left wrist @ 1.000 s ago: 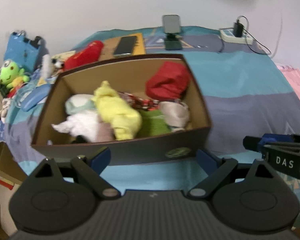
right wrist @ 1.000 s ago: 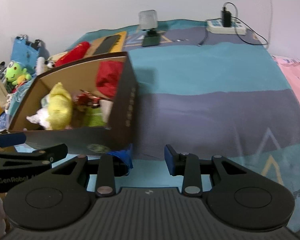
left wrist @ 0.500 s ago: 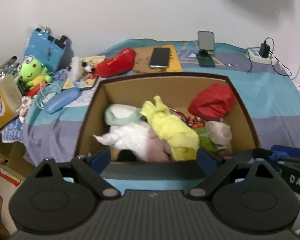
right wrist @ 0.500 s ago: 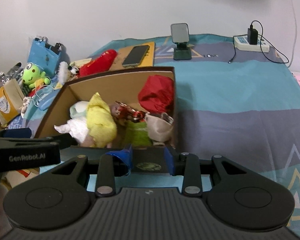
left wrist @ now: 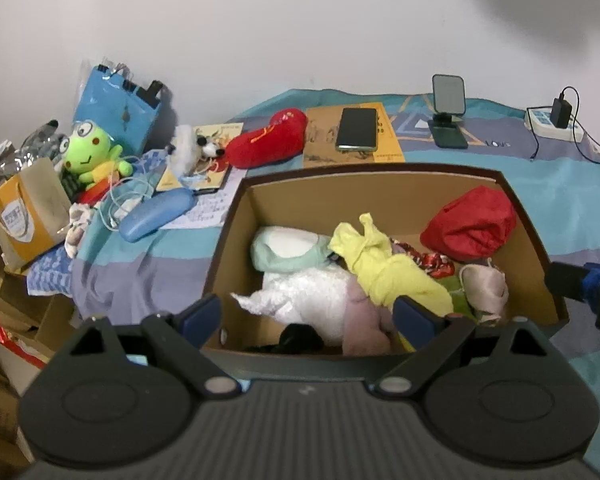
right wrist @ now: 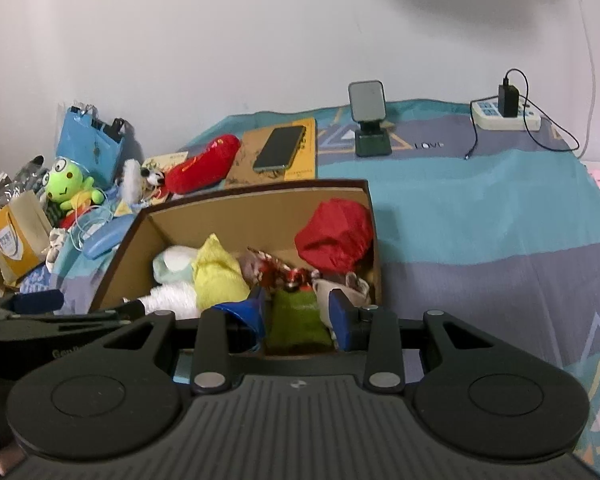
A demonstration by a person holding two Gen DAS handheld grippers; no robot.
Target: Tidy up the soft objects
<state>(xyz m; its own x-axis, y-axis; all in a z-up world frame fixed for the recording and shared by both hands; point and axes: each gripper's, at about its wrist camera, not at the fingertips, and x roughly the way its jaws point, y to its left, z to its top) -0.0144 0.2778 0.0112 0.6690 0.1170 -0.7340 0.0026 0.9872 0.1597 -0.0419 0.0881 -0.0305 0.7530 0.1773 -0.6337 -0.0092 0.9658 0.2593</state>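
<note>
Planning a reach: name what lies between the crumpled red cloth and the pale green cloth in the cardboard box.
A yellow cloth lies between the crumpled red cloth and pale green cloth, seen in the left wrist view.

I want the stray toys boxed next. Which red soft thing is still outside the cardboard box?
The long red plush lying on the bedspread beside the phone; the other, a crumpled red cloth, already sits inside the cardboard box.

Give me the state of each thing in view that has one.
box: open, holding soft items
phone: screen dark, flat on a book
charger: plugged into the power strip
left tongs: open, empty
right tongs: partly open, empty
</note>
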